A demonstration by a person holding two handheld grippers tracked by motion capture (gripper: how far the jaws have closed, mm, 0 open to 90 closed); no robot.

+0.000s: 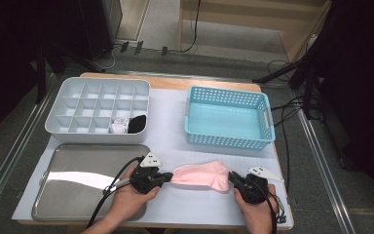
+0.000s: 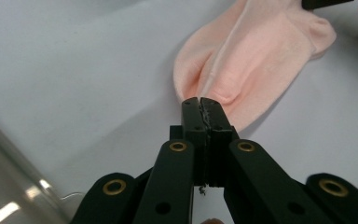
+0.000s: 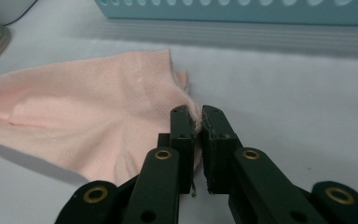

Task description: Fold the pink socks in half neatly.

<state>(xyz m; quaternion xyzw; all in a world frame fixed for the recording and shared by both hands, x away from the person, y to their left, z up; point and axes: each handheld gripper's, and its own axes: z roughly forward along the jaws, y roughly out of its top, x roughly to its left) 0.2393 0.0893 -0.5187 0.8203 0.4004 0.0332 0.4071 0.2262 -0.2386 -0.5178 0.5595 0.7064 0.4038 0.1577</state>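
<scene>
A pink sock (image 1: 199,174) lies flat on the white mat near the table's front edge, stretched between both grippers. My left gripper (image 1: 168,176) is shut on its left end; in the left gripper view the jaws (image 2: 200,101) pinch the fabric, and the sock (image 2: 256,51) runs away toward the upper right. My right gripper (image 1: 233,176) is shut on the sock's right end. In the right gripper view its jaws (image 3: 198,114) clamp the edge of the sock (image 3: 88,112), which spreads out to the left.
A teal basket (image 1: 229,117) stands behind the sock at the right, and its wall (image 3: 242,9) is close ahead in the right gripper view. A grey compartment tray (image 1: 100,92) at the back left holds a white rolled sock (image 1: 119,126) and a black one (image 1: 137,124). A metal tray (image 1: 87,178) lies at the front left.
</scene>
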